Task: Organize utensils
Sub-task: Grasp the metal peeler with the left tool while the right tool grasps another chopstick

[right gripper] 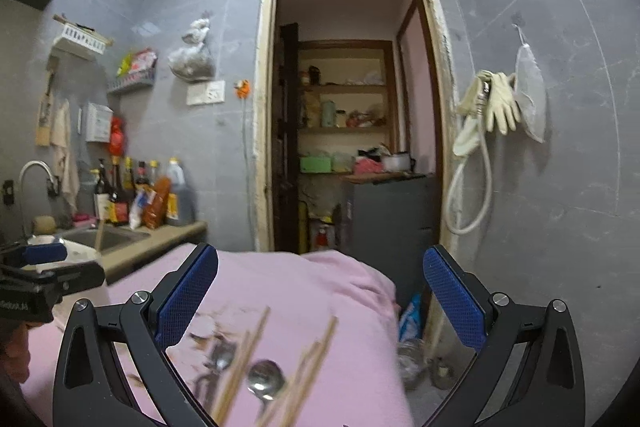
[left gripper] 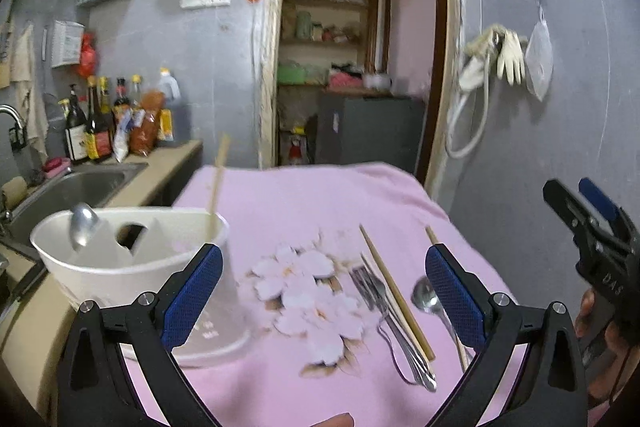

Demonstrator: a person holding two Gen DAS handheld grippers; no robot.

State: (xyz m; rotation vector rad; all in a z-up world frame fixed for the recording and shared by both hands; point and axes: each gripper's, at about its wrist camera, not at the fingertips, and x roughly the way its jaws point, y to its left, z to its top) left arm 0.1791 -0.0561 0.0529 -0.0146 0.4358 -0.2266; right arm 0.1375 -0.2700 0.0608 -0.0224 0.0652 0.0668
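A white utensil holder [left gripper: 132, 267] stands on the left of the pink cloth [left gripper: 304, 203], with a metal spoon [left gripper: 82, 227] and a wooden chopstick [left gripper: 218, 183] standing in it. Forks [left gripper: 384, 307], a chopstick [left gripper: 396, 291] and a spoon [left gripper: 426, 297] lie flat on the cloth to the right. My left gripper [left gripper: 324, 291] is open and empty above the cloth between holder and utensils. My right gripper [right gripper: 320, 299] is open and empty above chopsticks [right gripper: 248, 359] and a spoon [right gripper: 264, 379]; it also shows in the left wrist view [left gripper: 592, 227].
A steel sink [left gripper: 76, 187] and a counter with sauce bottles [left gripper: 100, 123] lie left of the table. A doorway [right gripper: 352, 107] with shelves is behind. Gloves and a hose [right gripper: 492, 111] hang on the right wall. The cloth's far edge drops off to the floor [right gripper: 424, 359].
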